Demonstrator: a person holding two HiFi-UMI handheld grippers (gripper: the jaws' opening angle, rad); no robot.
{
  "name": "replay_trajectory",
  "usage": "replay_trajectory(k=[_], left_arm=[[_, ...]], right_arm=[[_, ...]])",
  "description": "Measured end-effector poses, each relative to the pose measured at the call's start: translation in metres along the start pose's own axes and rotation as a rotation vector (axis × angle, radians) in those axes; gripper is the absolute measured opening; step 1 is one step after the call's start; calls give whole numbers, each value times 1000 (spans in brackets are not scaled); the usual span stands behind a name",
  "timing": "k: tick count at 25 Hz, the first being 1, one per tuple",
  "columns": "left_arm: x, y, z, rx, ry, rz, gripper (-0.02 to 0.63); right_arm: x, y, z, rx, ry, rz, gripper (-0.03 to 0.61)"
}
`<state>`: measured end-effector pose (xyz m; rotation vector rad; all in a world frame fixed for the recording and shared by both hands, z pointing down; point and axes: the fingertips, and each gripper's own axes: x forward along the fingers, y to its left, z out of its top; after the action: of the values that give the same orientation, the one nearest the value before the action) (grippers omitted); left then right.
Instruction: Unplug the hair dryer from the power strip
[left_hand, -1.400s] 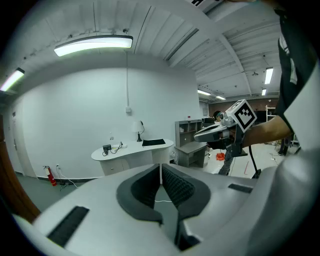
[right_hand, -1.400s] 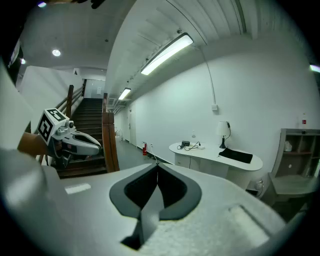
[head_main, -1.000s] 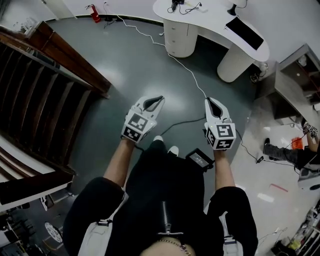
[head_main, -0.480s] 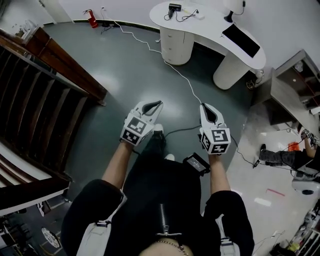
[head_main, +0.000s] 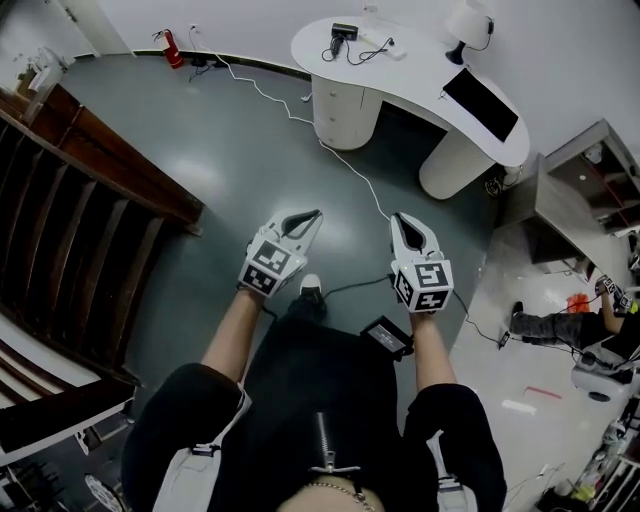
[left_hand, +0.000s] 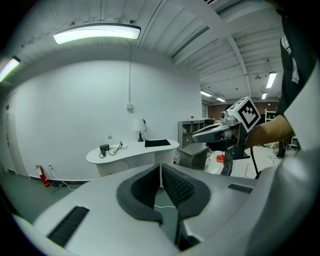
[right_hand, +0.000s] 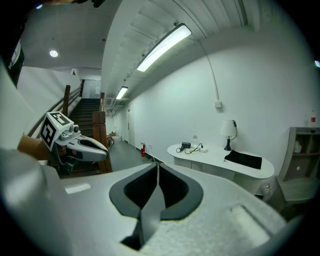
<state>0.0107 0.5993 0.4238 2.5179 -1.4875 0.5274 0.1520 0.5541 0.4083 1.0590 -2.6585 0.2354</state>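
A white curved desk (head_main: 400, 80) stands ahead across the grey floor. On its left end lies a small black device (head_main: 345, 30) with dark cords and a white block (head_main: 388, 50) beside it; they are too small to tell apart further. The same device shows in the left gripper view (left_hand: 104, 149) and in the right gripper view (right_hand: 186, 145). My left gripper (head_main: 314, 214) (left_hand: 160, 168) and right gripper (head_main: 398, 218) (right_hand: 157, 168) are held out side by side over the floor, well short of the desk. Both are shut with nothing between the pads.
A white cable (head_main: 345, 160) runs along the floor from the wall to the desk. A wooden staircase (head_main: 90, 200) fills the left side, and a fire extinguisher (head_main: 173, 50) stands by the wall. A lamp (head_main: 468, 22) and black mat (head_main: 480, 90) sit on the desk; a grey cabinet (head_main: 590, 190) is at right.
The person has walked toward the desk, which now sits lower and nearer in the head view. Both grippers came forward with the body and stayed shut.
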Motion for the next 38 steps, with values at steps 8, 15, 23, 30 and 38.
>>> replay_trajectory(k=[8, 15, 23, 30, 38], left_arm=[[36, 58, 19, 18, -2, -43, 20], [58, 87, 21, 26, 0, -86, 19], [66, 120, 16, 32, 9, -106, 20], [80, 132, 20, 39, 7, -133, 20], [112, 145, 21, 34, 25, -150, 20]], right_arm=[[59, -16, 39, 6, -30, -31, 6], [95, -29, 44, 14, -12, -52, 6], [122, -32, 51, 37, -22, -83, 6], [134, -37, 57, 37, -25, -101, 6], [159, -61, 55, 62, -21, -107, 6]])
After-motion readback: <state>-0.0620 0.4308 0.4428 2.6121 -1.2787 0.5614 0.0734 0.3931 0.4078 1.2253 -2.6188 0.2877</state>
